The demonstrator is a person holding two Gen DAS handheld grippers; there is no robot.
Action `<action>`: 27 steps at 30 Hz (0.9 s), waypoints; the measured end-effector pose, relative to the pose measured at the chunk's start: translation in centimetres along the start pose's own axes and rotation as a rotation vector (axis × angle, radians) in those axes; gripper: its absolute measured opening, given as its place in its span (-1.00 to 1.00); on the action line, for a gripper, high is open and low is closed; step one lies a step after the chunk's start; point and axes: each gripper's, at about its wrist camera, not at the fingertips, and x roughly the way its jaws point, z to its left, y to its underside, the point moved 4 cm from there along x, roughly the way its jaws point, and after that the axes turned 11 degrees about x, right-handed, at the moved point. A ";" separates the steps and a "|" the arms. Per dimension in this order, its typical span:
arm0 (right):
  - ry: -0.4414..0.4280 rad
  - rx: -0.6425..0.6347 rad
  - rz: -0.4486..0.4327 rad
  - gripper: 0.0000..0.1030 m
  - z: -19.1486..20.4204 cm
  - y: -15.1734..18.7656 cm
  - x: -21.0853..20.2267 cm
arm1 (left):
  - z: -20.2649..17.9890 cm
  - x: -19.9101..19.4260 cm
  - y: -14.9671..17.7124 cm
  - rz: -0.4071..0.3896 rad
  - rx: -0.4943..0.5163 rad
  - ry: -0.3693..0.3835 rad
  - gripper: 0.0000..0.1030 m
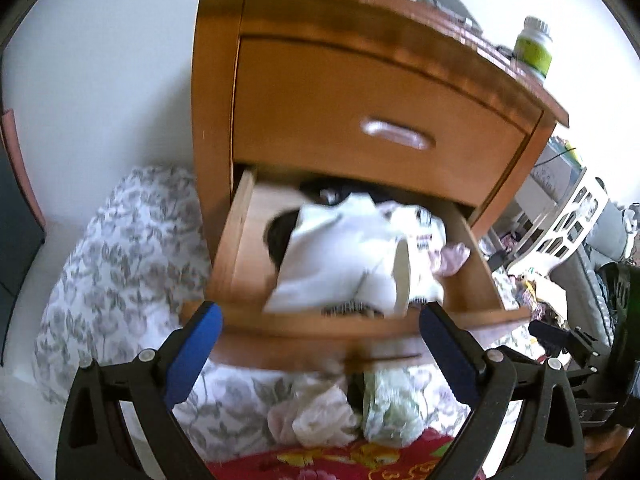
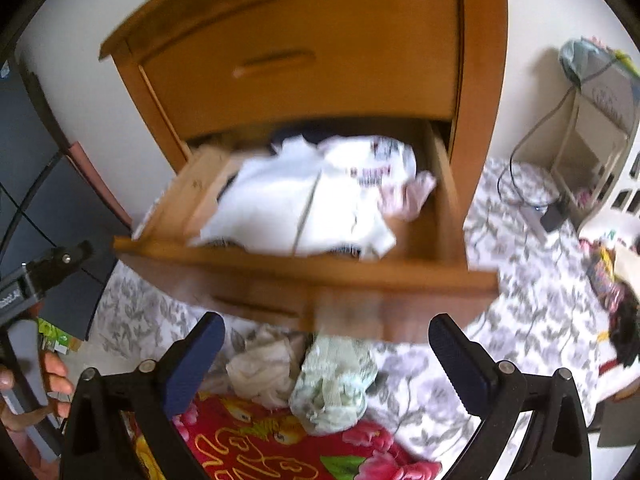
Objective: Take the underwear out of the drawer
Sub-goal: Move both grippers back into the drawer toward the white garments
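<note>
Two blue-padded grippers, left gripper (image 1: 320, 344) and right gripper (image 2: 326, 354), hold their fingers spread wide and empty at frame bottom. Above them at centre, the pulled-out wooden drawer (image 2: 400, 272) holds crumpled white underwear (image 2: 320, 204); more pale garments (image 2: 304, 380) lie on the floral bedding (image 2: 520, 320) below.

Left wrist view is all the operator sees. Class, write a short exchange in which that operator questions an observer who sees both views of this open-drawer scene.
Operator: Something black sits at my right edge. What is it?
Observer: The right gripper, open and empty, short of the drawer front.
Operator: What holds my left gripper?
Observer: A hand wrapped around its grey handle.
</note>
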 end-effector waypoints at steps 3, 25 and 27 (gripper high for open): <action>-0.002 -0.023 -0.029 1.00 0.5 -2.1 -0.7 | 0.3 -0.4 -1.9 -0.035 0.013 -0.005 0.92; 0.073 -0.040 0.154 1.00 -0.6 -8.8 8.0 | 0.6 13.5 -5.2 0.337 0.057 0.020 0.92; 0.087 -0.038 0.169 1.00 -1.0 -9.4 8.7 | 0.6 14.8 -5.2 0.375 0.049 0.027 0.92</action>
